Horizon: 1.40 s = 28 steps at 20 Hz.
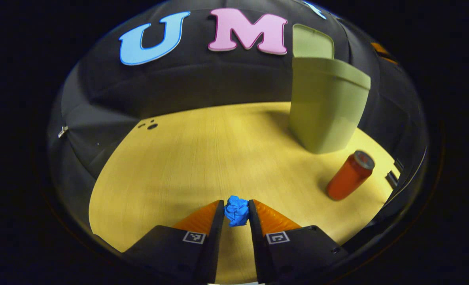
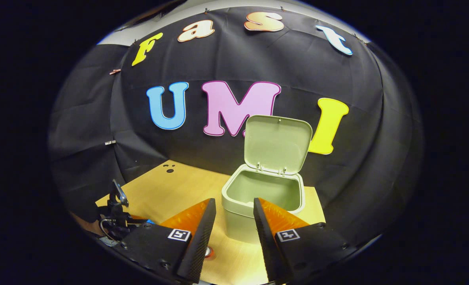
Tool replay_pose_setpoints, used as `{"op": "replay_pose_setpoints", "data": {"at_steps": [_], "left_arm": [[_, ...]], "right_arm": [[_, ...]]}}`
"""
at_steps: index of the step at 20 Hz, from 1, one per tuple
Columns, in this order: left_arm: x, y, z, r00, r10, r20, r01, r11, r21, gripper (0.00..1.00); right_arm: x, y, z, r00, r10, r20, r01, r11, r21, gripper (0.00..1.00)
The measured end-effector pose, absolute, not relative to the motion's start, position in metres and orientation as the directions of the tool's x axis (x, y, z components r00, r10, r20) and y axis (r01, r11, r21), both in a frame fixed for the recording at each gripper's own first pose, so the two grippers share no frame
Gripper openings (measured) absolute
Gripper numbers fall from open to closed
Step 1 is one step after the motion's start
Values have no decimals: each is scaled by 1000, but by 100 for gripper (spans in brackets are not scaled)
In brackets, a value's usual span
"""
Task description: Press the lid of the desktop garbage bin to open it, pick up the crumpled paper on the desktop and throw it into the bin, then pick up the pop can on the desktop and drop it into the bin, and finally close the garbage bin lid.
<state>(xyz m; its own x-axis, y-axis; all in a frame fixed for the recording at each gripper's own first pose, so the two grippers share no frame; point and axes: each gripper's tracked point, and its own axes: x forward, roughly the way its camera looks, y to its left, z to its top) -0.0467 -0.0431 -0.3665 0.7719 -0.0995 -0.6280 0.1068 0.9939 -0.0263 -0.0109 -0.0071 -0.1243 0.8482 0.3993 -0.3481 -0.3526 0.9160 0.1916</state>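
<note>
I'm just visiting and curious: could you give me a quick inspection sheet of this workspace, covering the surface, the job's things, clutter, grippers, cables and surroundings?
Surface: pale wooden desktop, a few dark holes near its far corner.
Job's things: green garbage bin with its lid raised; crumpled paper, blue, between the left gripper's fingers; pop can, red, upright beside the bin.
Clutter: nothing seen.
Grippers: left gripper closed on the paper; right gripper open, holding nothing, facing the bin.
Cables: a cable loop on the other gripper in the right gripper view.
Surroundings: black cloth wall.
</note>
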Motion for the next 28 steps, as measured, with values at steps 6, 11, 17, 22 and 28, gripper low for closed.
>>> {"op": "replay_pose_setpoints", "data": {"at_steps": [6, 11, 17, 22, 28], "left_arm": [[9, -80, -264, 857, -209, -471, 172, 978, -121, 41], [65, -120, -165, 902, -308, -302, 269, 949, -164, 41], [112, -189, -93, 891, -432, -138, 420, 901, -112, 41], [132, -250, -92, 840, -531, -113, 525, 847, -79, 41], [157, -283, -126, 803, -569, -178, 563, 822, -89, 41]], "right_arm": [[-19, -5, -134, 839, 416, -352, -355, 907, 227, 64], [-26, -19, -151, 847, 388, -363, -317, 917, 243, 65], [-44, -32, -180, 843, 351, -408, -283, 934, 219, 65], [-63, -42, -193, 842, 319, -435, -243, 944, 222, 65], [-72, -48, -199, 841, 296, -452, -203, 949, 243, 65]]}}
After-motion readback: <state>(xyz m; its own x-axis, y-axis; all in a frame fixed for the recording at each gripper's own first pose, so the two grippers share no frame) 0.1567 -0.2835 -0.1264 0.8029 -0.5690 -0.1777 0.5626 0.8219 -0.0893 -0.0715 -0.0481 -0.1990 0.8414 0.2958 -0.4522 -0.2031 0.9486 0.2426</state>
